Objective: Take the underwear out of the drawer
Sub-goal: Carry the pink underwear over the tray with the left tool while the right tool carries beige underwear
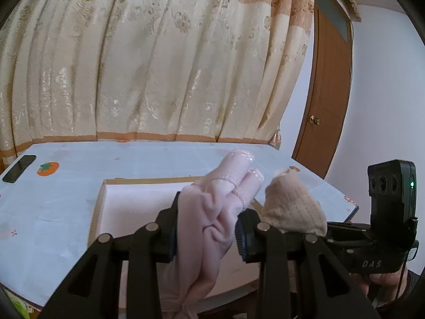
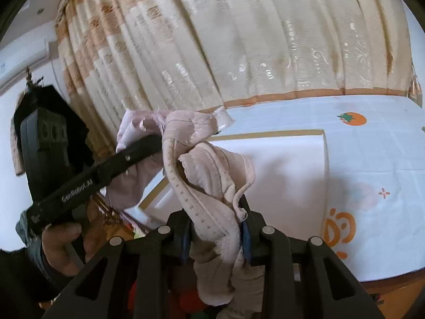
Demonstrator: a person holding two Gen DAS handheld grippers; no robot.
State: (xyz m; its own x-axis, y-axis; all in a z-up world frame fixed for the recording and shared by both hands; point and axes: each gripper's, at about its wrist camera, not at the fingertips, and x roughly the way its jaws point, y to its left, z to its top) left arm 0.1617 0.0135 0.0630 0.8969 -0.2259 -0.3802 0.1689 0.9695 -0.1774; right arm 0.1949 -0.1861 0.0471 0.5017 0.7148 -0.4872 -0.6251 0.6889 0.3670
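Cream curtains (image 1: 159, 61) back the table (image 1: 53, 212). Above the drawer (image 1: 138, 202), left gripper (image 1: 207, 228) pinches pink underwear (image 1: 204, 218); right gripper (image 2: 216, 236) pinches beige underwear (image 2: 209, 186). Both garments look soft, light and limp; bunched folds likely give the firmest hold.

Left gripper (image 1: 207, 228): jaws clamped on bunched pink underwear (image 1: 212, 212), aimed slightly downward.
Right gripper (image 2: 216, 235): jaws clamped on beige underwear (image 2: 209, 175), tilted downward.
Left hand (image 2: 62, 244): fingers wrapped round its gripper's handle.
Spacing: grippers side by side, near each other.
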